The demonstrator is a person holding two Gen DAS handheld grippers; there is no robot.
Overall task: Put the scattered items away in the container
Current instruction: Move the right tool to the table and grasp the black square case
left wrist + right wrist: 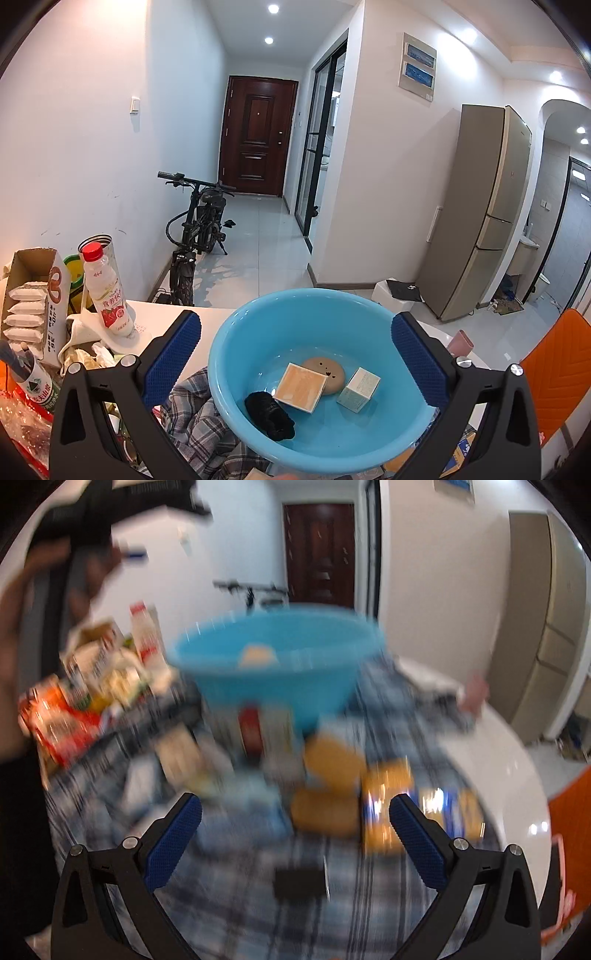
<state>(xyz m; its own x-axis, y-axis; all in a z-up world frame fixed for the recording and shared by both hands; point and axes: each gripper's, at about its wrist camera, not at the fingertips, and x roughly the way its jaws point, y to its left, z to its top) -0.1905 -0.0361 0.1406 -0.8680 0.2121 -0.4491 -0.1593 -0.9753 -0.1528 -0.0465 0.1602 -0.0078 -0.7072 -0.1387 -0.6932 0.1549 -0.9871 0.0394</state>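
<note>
Collection is mid-way: both grippers' jaws gape wide and empty, the left gripper point(295, 354) framing the blue basin point(236, 354), which holds two small boxes. Judging by the blur, the right gripper point(295, 829) must next pick one of the orange items point(325, 812) between its jaws.

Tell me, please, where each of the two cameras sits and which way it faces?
Left wrist: on the left tool, above the blue basin, facing the hallway; both fingers show.
Right wrist: on the right tool, low over the plaid cloth, blurred; its fingers and the person's hand show.
Shared: the basin and the brown door.
</note>
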